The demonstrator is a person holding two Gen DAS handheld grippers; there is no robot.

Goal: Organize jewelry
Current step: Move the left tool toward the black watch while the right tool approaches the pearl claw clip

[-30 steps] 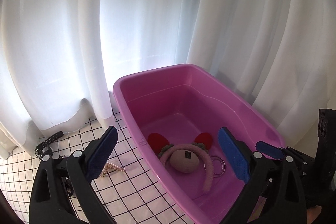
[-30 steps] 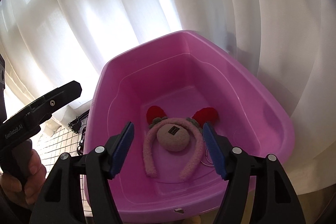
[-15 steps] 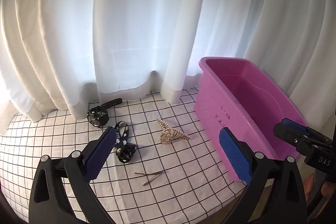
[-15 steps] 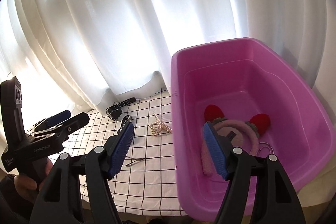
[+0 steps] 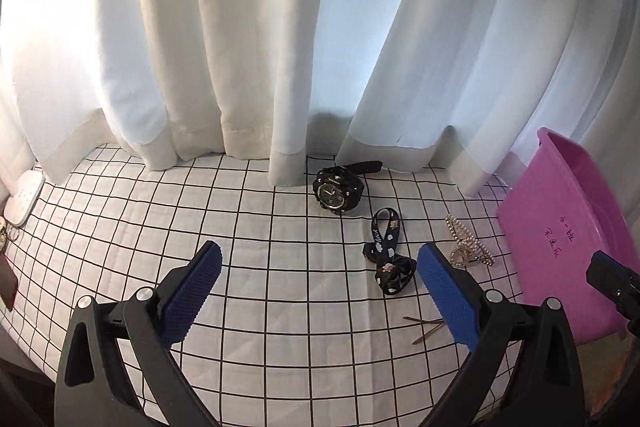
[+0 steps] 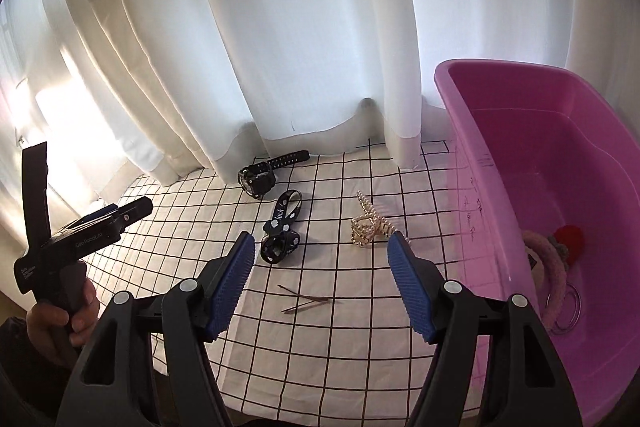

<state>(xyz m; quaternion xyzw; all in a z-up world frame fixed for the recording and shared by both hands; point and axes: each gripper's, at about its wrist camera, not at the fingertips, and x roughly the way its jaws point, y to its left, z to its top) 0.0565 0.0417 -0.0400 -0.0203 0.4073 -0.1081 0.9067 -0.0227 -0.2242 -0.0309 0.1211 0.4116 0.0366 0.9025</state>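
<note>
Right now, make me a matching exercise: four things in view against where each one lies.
Things:
1. black watch
2. pearl hair claw
3. pink plush headband
4. thin hairpins

Places:
a. inside the pink tub
b. nearest the open right tongs
c. by the curtain hem
d. on the cloth closest to the tub's wall

Pairs: 1-c, 2-d, 3-a, 4-b

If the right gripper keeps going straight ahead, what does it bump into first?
Probably the thin hairpins on the checked cloth, which lie between the open right gripper fingers. The pearl hair claw sits farther on, to the right. Depth is hard to judge.
</note>
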